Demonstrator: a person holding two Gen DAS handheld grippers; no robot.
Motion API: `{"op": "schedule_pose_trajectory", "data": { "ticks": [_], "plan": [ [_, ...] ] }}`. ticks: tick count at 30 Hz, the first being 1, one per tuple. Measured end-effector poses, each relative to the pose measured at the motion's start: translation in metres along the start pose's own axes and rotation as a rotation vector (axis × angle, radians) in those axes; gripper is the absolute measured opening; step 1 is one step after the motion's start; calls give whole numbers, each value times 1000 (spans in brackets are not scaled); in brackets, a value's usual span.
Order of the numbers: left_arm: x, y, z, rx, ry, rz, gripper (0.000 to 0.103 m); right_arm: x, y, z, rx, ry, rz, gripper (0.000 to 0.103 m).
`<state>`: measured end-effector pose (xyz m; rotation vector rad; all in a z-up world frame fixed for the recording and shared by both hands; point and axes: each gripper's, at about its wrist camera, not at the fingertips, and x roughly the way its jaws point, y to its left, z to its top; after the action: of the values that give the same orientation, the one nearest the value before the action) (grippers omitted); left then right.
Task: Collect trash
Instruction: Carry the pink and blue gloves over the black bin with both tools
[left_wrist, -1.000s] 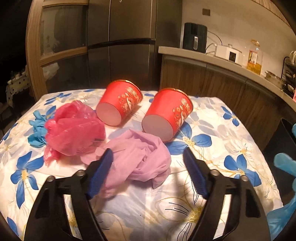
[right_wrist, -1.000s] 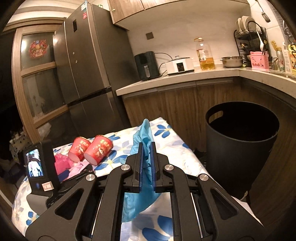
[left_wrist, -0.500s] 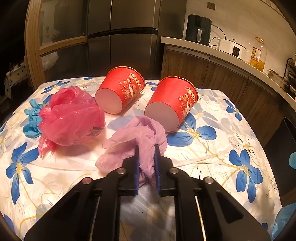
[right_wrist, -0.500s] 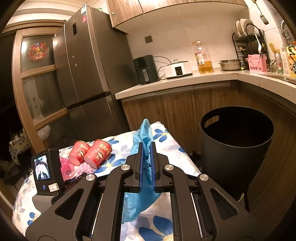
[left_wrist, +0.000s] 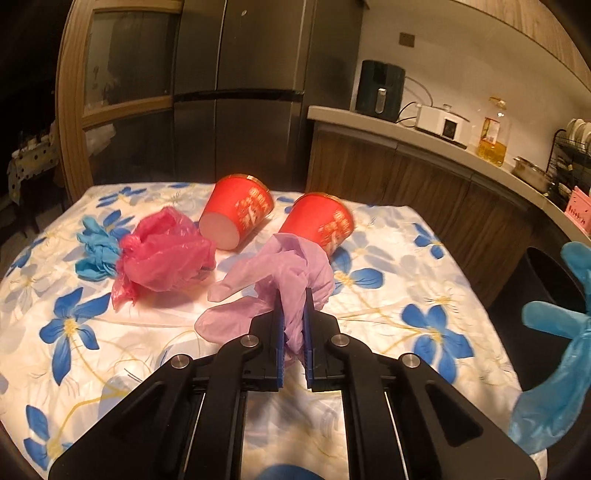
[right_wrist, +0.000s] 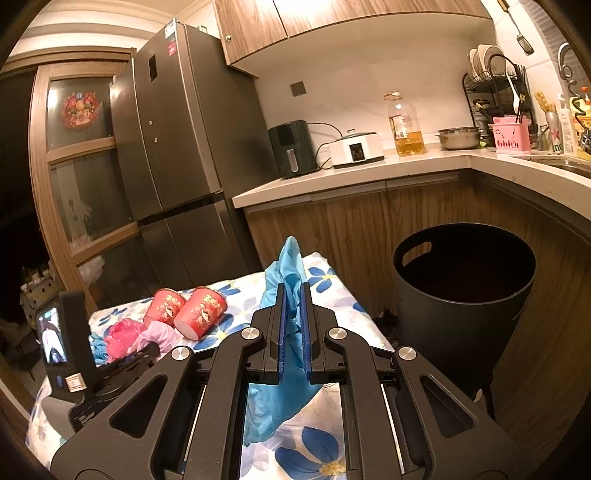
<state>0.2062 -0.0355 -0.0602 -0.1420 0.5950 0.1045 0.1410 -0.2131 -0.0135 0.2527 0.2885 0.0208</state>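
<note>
— Looking at the bench (left_wrist: 388, 258), what is it like?
— It has a smooth white cloth with big blue flowers. Two round red paper cups (left_wrist: 236, 214) lie on their sides, close together. A crinkly pink plastic bag (left_wrist: 162, 254) sits bunched up near them, touching a scrunched blue glove (left_wrist: 96, 251) on its far side.
— What are the left fingers (left_wrist: 293, 332) doing?
— They have just been closing, and now they are pinched tight on a thin, floppy purple glove (left_wrist: 288, 273). Its soft finger parts droop out to one side, and it hangs in front of the nearer cup.
— And the right fingers (right_wrist: 293, 332)?
— They are squeezed shut on a shiny, stretchy blue glove (right_wrist: 288, 280). Part pokes up above the blue pads and the rest hangs down below, over the edge of the bench.
— Where is the bin (right_wrist: 465, 295)?
— It is a round, dark bucket with a handle hole, standing on the floor just beside the bench, by the wooden cabinets.
</note>
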Motion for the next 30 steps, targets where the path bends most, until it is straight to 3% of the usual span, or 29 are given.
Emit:
{"op": "schedule_pose_trajectory", "data": {
  "ticks": [30],
  "plan": [
    [-51, -144, 25, 173, -129, -198, 8, -29, -73, 48, 38, -129, -110, 7]
  ]
}}
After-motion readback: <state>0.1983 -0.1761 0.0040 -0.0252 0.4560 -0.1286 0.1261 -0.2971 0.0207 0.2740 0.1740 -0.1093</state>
